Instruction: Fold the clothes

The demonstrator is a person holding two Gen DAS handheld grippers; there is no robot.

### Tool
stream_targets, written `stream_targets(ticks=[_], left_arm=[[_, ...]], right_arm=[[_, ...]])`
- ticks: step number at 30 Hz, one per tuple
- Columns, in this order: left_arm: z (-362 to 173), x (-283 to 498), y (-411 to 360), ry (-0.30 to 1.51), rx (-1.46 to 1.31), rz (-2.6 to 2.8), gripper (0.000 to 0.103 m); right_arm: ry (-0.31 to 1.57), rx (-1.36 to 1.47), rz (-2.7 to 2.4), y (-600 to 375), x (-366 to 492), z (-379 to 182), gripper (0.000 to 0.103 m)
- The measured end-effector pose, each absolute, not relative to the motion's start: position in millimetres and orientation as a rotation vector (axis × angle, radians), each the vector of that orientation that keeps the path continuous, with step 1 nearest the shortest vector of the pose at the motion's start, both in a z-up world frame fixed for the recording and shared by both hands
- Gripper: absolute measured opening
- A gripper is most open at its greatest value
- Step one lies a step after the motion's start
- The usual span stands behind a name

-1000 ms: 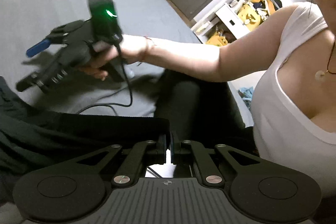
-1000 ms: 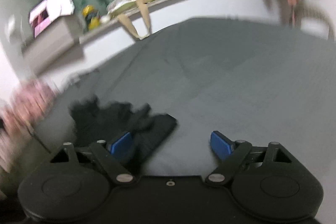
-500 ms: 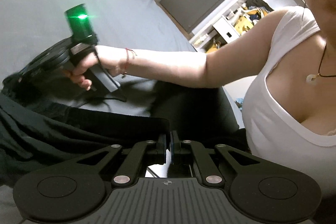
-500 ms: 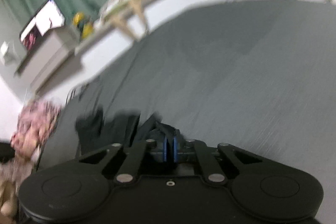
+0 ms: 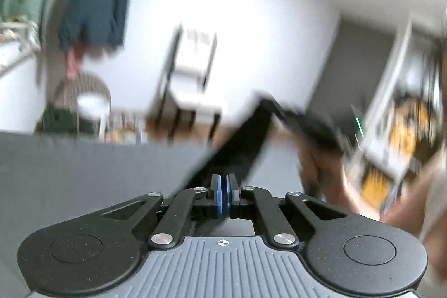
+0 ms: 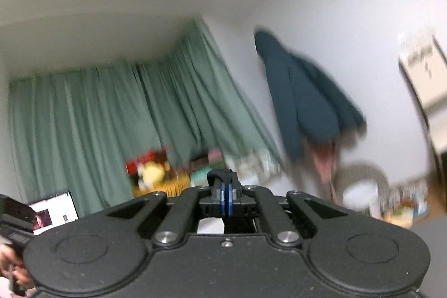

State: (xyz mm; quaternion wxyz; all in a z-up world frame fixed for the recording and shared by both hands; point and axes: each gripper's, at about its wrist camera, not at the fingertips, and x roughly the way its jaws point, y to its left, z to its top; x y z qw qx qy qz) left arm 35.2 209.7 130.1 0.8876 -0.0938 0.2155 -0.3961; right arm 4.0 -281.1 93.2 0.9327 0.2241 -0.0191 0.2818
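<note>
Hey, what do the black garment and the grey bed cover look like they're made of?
Black garment: soft, matte cloth, likely a thin knit; it stretches into a flat band between the left tongs and the other tongs. Motion blur hides the weave.
Grey bed cover: matte woven fabric, smooth, no sheen.

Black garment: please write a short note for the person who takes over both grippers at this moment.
Left gripper: shut on the black garment.
Right gripper: shut on a dark bit of it, raised toward the curtain.
Garment: stretched in the air between the grippers, above the grey bed.
Done: both ends picked up.
Left: lay it flat and fold; no fold shows yet. Views are blurred.
</note>
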Motion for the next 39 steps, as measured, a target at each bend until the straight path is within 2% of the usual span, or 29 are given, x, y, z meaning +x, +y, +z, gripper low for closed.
stream_targets(ticks=[2,5,11,12,14,16,18,28,34,39], left_arm=[[150.1,39.0,210.2,0.374,-0.225,-0.808,0.003],[155.7,47.8,191.6,0.401,-0.211,-0.817,0.003],[86.7,81.5,109.7,0.733,-0.234,-0.799,0.005],[72.6,84.9,94.6,0.783,-0.23,-0.793,0.012],[48.4,85.5,66.6,0.847,-0.21,-0.78,0.031],[31.5,76.2,41.7,0.856,-0.187,-0.782,0.076],[21.4,64.6,20.3,0.84,-0.145,-0.776,0.091],[-13.9,30.8,-70.4,0.797,0.261,-0.731,0.091],[-37.1,43.2,-84.7,0.923,0.119,-0.598,0.091],[-42.1,41.0,-99.1,0.926,0.026,-0.536,0.091]], right_arm=[[-0.058,0.467,0.582,-296.8,-6.8,107.1,0.003],[-0.023,0.474,0.586,-307.7,-6.6,115.6,0.003],[0.057,0.489,0.523,-309.3,13.3,102.9,0.003],[0.066,0.499,0.528,-307.8,15.6,100.7,0.003],[0.066,0.525,0.55,-306.6,19.3,98.5,0.003],[0.053,0.535,0.581,-306.3,17.8,96.7,0.003],[0.035,0.53,0.613,-304.4,15.7,96.8,0.003],[0.076,0.596,0.698,-315.4,17.9,81.5,0.003],[0.088,0.621,0.732,-324.6,15.6,74.8,0.003],[0.069,0.612,0.733,-331.3,12.4,74.6,0.003]])
